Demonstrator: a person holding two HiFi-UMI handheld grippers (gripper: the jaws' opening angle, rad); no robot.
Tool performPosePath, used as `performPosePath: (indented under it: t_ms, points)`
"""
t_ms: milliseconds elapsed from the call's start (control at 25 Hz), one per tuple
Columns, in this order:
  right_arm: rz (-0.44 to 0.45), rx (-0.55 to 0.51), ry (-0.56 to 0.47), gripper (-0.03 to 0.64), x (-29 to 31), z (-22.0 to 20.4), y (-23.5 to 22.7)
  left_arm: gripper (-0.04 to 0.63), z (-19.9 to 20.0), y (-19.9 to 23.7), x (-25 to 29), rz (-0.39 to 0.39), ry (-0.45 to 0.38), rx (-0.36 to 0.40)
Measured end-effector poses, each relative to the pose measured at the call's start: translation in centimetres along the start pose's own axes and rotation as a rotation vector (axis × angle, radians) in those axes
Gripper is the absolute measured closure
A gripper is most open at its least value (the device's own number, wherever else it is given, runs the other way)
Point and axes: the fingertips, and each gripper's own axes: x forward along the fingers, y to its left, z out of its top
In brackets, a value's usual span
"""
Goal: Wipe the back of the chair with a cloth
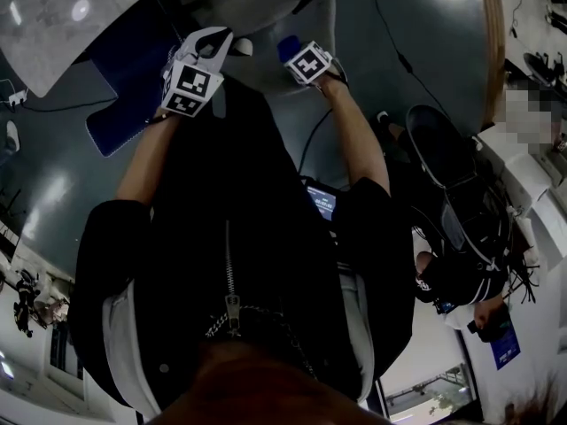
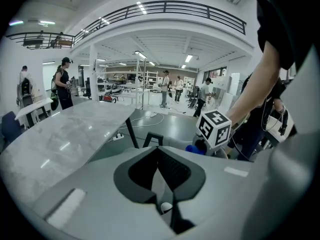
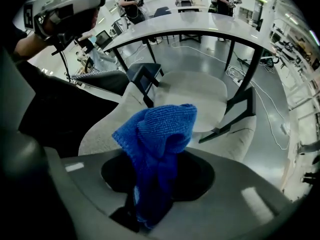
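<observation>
Head view: a person in a black jacket (image 1: 230, 264) leans over a pale grey upholstered chair (image 1: 312, 11), both tools held out above it. The left gripper (image 1: 205, 42) sits just left of the right gripper (image 1: 299, 58), which carries a blue knitted cloth (image 1: 287, 48) over the chair.

Left gripper view: its fingers (image 2: 177, 171) are together at the tips with nothing between them. A grey marbled surface (image 2: 65, 139) stretches away beyond the chair.

Right gripper view: the fingers are clamped on the lower end of the cloth, whose bunched upper folds stand up in front of the chair's seat. The curved backrest (image 3: 102, 134) runs just below and to either side of the cloth. Whether the cloth touches the fabric cannot be told from here.

By the look of it, the wipe itself has not begun and this is the approach. The next move calls for lowering the cloth onto the backrest, then sweeping it along the curve with steady pressure.
</observation>
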Motion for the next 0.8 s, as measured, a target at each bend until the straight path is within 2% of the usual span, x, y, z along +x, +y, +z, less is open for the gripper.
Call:
performPosePath:
  t_ms: [120,280,360,480,600,800]
  points:
    - [0.063,-0.028,0.035,0.462,-0.4,-1.5,-1.3,0.584,2.2,-0.6,2.8,0.008,0.002,-0.005]
    - [0.049,-0.116,0.095,0.463,-1.0,-1.7,-2.8,0.584,3.6,-0.2,4.2,0.024,0.004,-0.026]
    - [0.066,-0.148,0.132,0.465,-0.5,-1.3,-0.3,0.584,2.0,0.2,2.5,0.038,-0.007,-0.036]
    - [0.137,-0.199,0.100,0.465,1.2,1.0,5.4,0.584,-1.1,1.0,-0.9,0.059,-0.011,-0.052]
    - [0.138,-0.226,0.124,0.465,1.8,1.7,6.8,0.584,-1.5,2.0,-2.4,0.079,-0.004,-0.068]
    - [0.228,-0.261,0.057,0.465,2.2,3.3,9.5,0.584,-1.5,2.9,-3.2,0.112,-0.001,-0.083]
